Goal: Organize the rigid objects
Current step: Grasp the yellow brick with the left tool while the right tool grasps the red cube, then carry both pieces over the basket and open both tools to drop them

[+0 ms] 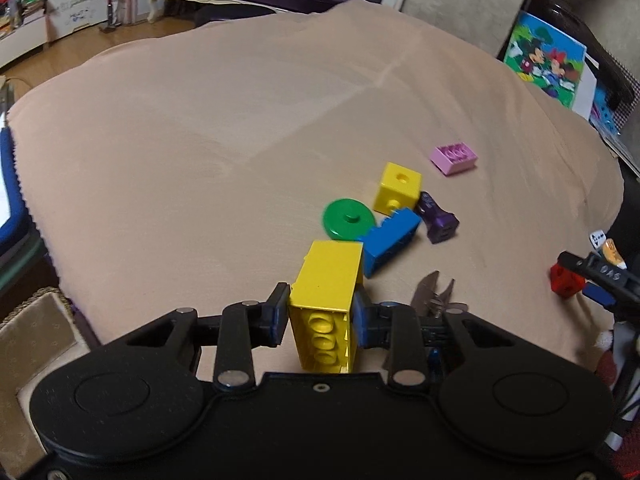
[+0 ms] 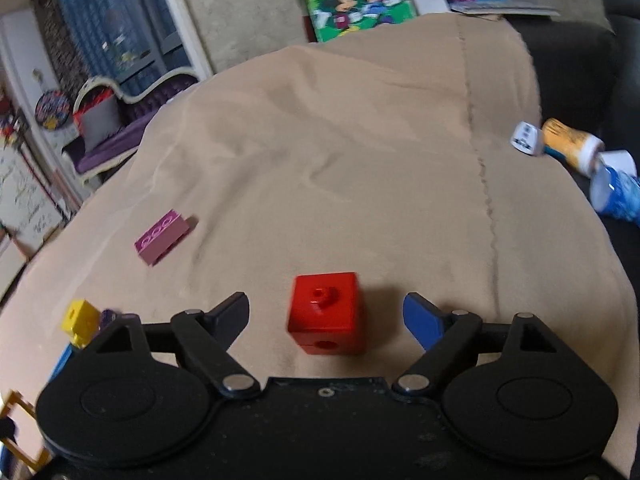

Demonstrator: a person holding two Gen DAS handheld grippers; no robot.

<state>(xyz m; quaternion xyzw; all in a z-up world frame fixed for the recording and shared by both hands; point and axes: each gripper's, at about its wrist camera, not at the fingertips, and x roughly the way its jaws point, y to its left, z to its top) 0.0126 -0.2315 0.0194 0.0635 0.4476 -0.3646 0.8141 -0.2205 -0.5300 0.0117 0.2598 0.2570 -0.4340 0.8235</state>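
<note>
Left wrist view shows the left gripper (image 1: 320,312) with its jaws clamped on a yellow brick (image 1: 326,280), the blue pads pressing its two sides and the studded face turned toward the camera. This brick is at the near edge of the tabletop, which is covered by a beige cloth (image 1: 240,128). Just beyond it lies a blue brick (image 1: 390,240), touching the yellow brick's far corner. A green disc (image 1: 349,219) lies flat beside the blue brick, a yellow cube (image 1: 397,193) stands behind it, and a dark purple piece (image 1: 436,222) lies against the cube's right side. A pink brick (image 1: 454,158) sits apart, farther toward the right edge. A pair of pliers (image 1: 434,294) lies near the near edge, just right of the left gripper.

Right wrist view shows the right gripper (image 2: 326,316) with its jaws wide apart, a red cube (image 2: 326,312) standing on the cloth between them and touched by neither pad. The cube is near the near edge, toward the right side of the tabletop. At the right edge lie a white die (image 2: 527,139) and an orange-and-white tube (image 2: 572,146); whether they touch I cannot tell
</note>
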